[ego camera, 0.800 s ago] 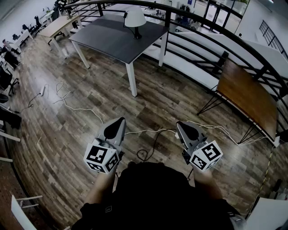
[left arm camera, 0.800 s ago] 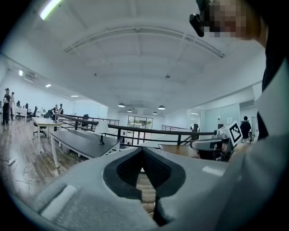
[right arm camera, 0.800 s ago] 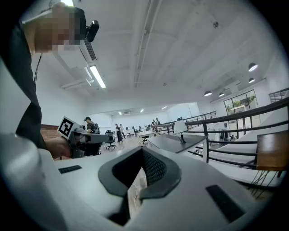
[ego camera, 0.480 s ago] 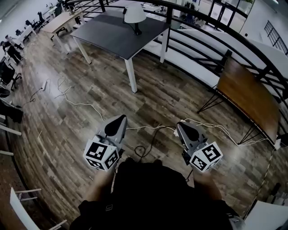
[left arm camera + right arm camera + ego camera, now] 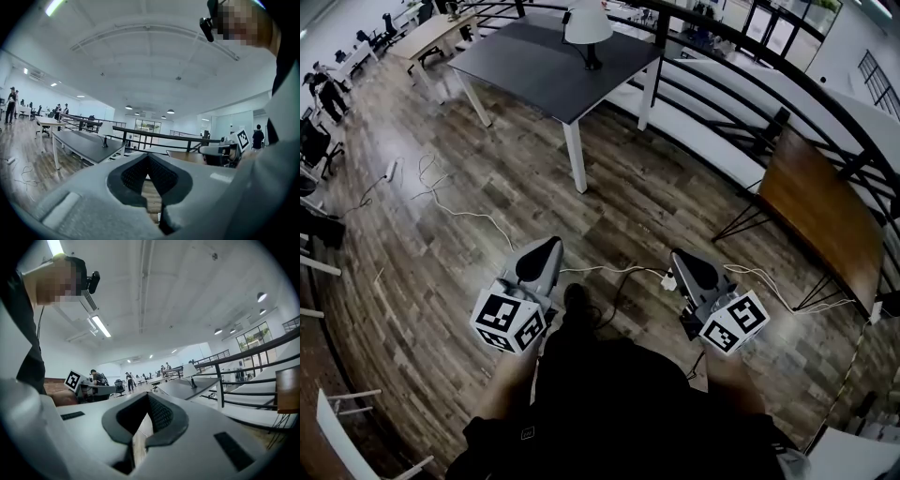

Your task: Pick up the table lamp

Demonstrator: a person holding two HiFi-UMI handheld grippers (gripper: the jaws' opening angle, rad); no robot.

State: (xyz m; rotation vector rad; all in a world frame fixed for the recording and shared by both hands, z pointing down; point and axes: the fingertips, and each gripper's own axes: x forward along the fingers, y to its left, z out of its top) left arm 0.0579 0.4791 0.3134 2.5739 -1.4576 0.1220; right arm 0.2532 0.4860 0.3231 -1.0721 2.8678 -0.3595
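At the far end of the grey table point(image 5: 534, 80), top of the head view, the table lamp point(image 5: 587, 26) stands upright, well apart from both of your grippers. Versus the earlier frames, table and lamp sit higher in the picture, the shade now clipped by the top edge, and your shoe point(image 5: 575, 298) has come into view between the grippers. Left gripper point(image 5: 549, 244) and right gripper point(image 5: 678, 256) hold about the same spots in front of you, over the wood floor point(image 5: 469, 281). Jaws are together on both, nothing between them.
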